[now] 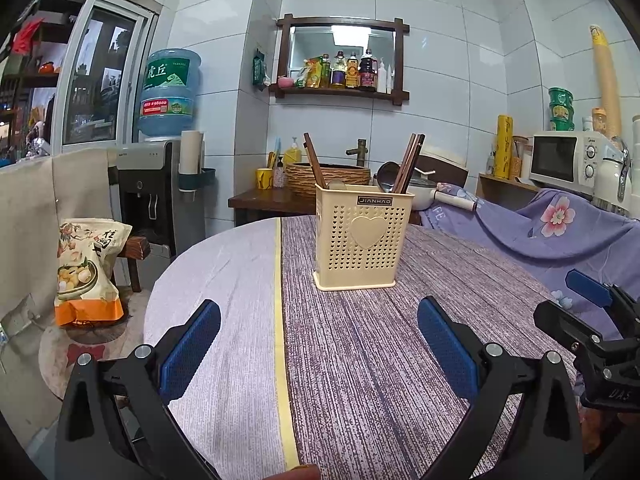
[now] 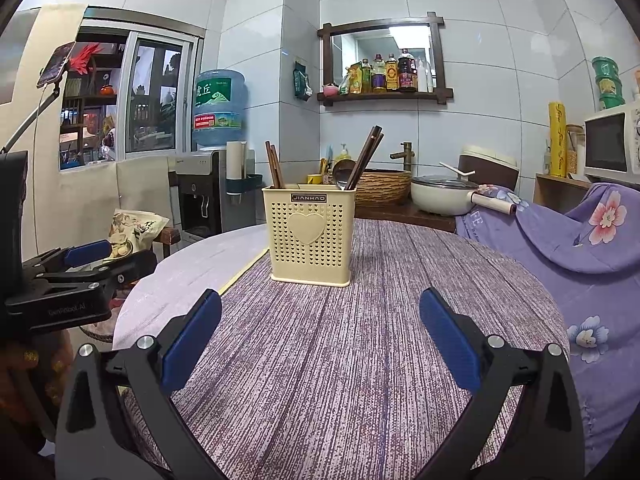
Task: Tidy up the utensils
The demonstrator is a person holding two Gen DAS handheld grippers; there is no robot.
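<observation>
While the cream utensil holder (image 1: 362, 236) stands upright mid-desk (image 1: 360, 360) — brown chopsticks (image 1: 408, 162) and a metal ladle (image 1: 387, 176) leaning inside — the left claw (image 1: 320, 344) and right claw (image 2: 320, 340) hover near it, both spread apart, gripping nothing.

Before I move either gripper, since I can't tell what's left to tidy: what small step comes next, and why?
Probably none beyond easing back: chopsticks and a spoon already stand in the holder, and both the left gripper and right gripper are open and empty.

Bright even indoor light, sharp focus, fisheye bending, dark corners
</observation>
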